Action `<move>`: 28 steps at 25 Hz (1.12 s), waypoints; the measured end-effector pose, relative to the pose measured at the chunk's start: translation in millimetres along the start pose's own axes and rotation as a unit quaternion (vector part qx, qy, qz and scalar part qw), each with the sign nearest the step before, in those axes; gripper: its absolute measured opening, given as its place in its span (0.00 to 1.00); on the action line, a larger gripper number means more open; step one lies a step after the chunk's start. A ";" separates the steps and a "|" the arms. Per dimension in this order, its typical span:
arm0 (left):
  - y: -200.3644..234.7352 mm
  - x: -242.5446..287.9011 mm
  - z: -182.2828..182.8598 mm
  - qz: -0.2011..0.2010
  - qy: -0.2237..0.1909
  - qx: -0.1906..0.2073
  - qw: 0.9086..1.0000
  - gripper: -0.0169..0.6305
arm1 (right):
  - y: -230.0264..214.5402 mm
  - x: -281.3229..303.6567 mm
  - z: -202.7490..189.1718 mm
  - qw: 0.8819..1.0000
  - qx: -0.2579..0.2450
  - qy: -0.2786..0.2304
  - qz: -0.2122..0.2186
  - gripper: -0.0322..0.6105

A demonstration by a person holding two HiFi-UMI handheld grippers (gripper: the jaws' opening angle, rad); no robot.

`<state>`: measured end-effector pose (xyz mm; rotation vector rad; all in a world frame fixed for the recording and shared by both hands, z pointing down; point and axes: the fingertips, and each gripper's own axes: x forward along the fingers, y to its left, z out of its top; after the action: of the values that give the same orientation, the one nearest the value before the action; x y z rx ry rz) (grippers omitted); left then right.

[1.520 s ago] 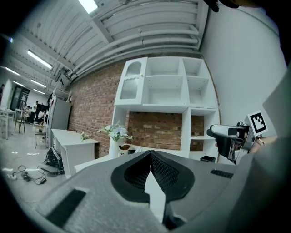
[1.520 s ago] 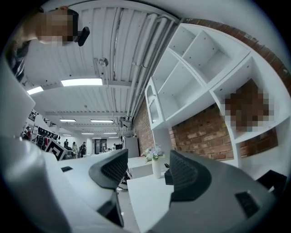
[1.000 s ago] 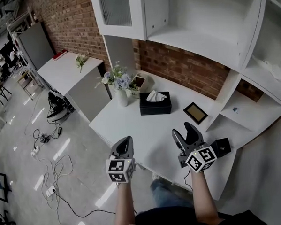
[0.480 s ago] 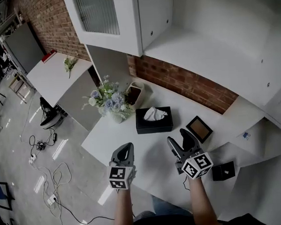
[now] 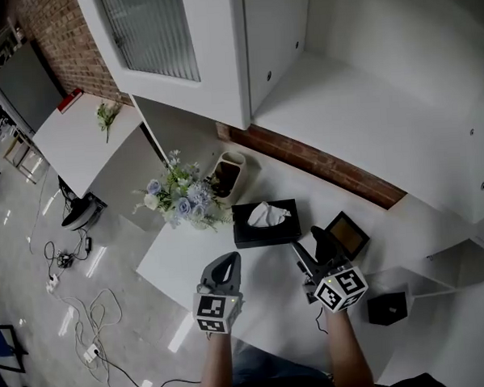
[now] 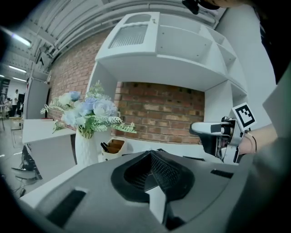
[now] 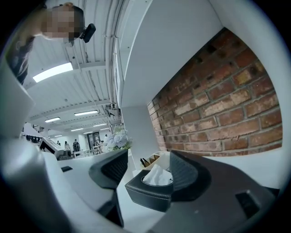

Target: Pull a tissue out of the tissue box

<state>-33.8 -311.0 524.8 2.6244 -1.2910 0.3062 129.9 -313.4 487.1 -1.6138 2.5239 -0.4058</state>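
Note:
A black tissue box (image 5: 265, 225) lies on the white table (image 5: 188, 248), with a white tissue (image 5: 267, 215) standing up out of its slot. My right gripper (image 5: 312, 243) hovers just right of the box and nearer to me, open and empty. In the right gripper view the box (image 7: 146, 195) and its tissue (image 7: 157, 175) show ahead between the spread jaws of the right gripper (image 7: 151, 167). My left gripper (image 5: 226, 265) is shut on nothing, in front of the box, over the table. The left gripper (image 6: 152, 158) blocks the box from its own view.
A white vase of pale flowers (image 5: 180, 201) and a pen holder (image 5: 227, 174) stand left of and behind the box. A framed picture (image 5: 346, 232) lies at its right, a small black box (image 5: 387, 308) further right. A white wall cabinet (image 5: 219, 60) overhangs the table. Cables lie on the floor (image 5: 79, 318).
Both grippers and the head have come closer to the tissue box, so the gap to it is smaller. The right stays open, the left stays shut.

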 end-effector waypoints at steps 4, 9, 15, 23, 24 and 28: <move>8.6 11.6 -0.6 -0.012 0.005 -0.002 1.000 0.04 | -5.5 15.4 1.7 1.000 -0.016 0.008 -0.008 0.47; 11.9 22.1 -5.0 -0.028 0.013 -0.004 1.000 0.04 | -11.1 38.2 3.2 0.997 -0.059 0.043 0.002 0.47; 4.9 25.3 -10.9 -0.040 0.023 -0.008 0.999 0.04 | -12.5 65.8 11.7 0.985 -0.136 0.096 0.041 0.47; 7.3 22.3 -18.2 -0.038 0.028 -0.016 0.999 0.04 | 1.5 101.6 -7.3 0.928 -0.275 0.216 0.129 0.47; 8.0 21.6 -19.8 -0.036 0.030 -0.016 0.999 0.04 | 2.5 105.4 -13.2 0.918 -0.287 0.234 0.140 0.47; 7.1 20.2 -26.3 -0.031 0.039 -0.008 0.999 0.04 | -0.4 115.8 -41.1 0.878 -0.324 0.307 0.170 0.46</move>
<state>-29.9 -323.5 556.2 2.6059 -1.1794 0.3821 71.2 -411.7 531.7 -1.2590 3.6549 -0.0039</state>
